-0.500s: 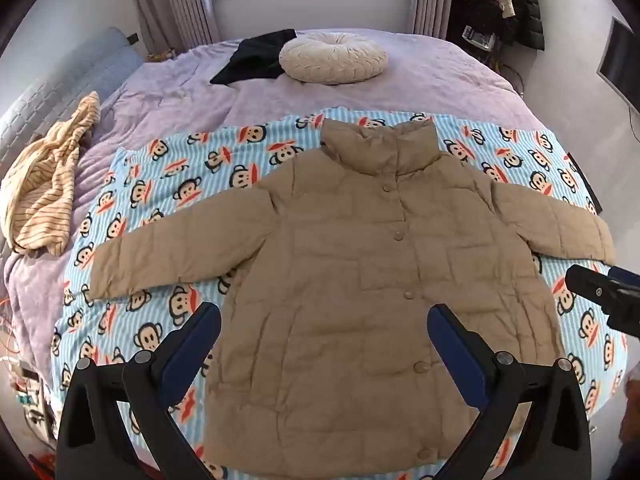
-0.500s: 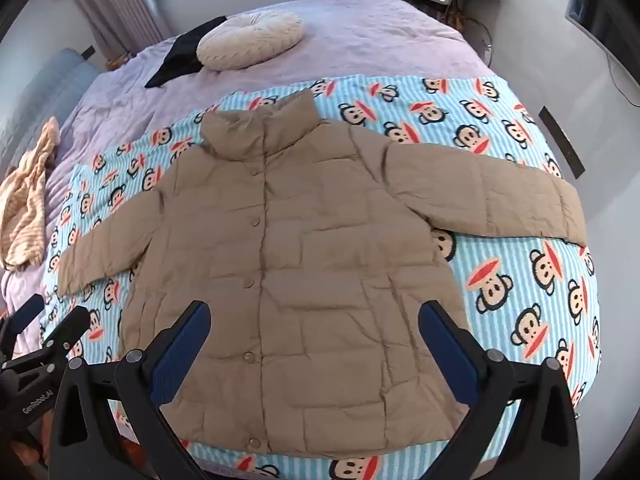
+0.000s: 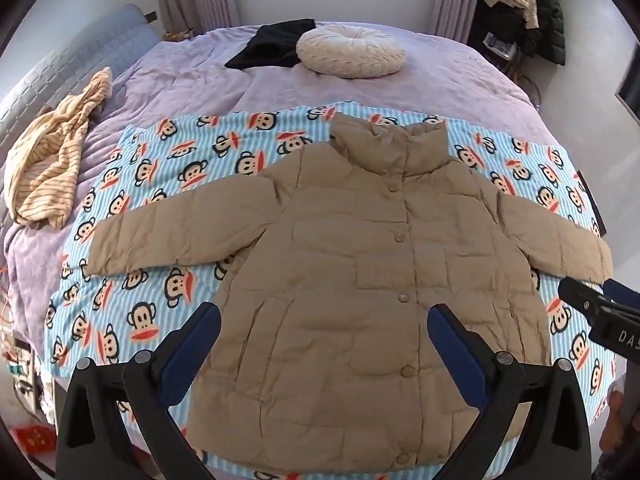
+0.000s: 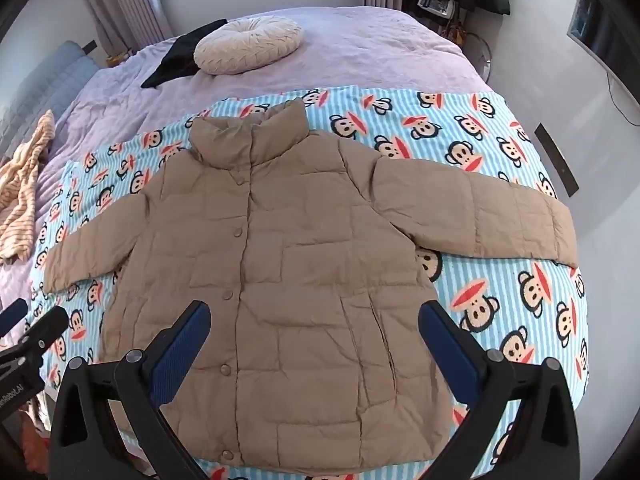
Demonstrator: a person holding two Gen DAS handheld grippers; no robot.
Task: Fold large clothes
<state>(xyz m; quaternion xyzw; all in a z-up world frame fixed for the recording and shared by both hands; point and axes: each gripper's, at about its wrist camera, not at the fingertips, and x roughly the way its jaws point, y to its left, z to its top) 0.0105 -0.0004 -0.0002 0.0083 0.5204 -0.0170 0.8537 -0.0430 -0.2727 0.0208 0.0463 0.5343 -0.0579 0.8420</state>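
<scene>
A tan quilted jacket (image 3: 360, 288) (image 4: 288, 264) lies flat and face up on a monkey-print blanket (image 3: 160, 184) (image 4: 500, 304), buttoned, collar at the far side, both sleeves spread out sideways. My left gripper (image 3: 324, 320) hovers open above the jacket's lower left part, nothing between its blue pads. My right gripper (image 4: 314, 316) hovers open above the lower right part, likewise empty. The right gripper's tip (image 3: 600, 312) shows at the right edge of the left wrist view, and the left gripper's tip (image 4: 28, 332) at the left edge of the right wrist view.
The blanket covers the near part of a lilac bed (image 3: 440, 88). A round cream cushion (image 3: 350, 51) and a black garment (image 3: 272, 44) lie at the far side. A striped yellow garment (image 3: 52, 152) is heaped on the left. Clothes hang on a rack (image 3: 520, 8) at the back right.
Both views have shifted only slightly; the jacket lies as before and both grippers stay open above it.
</scene>
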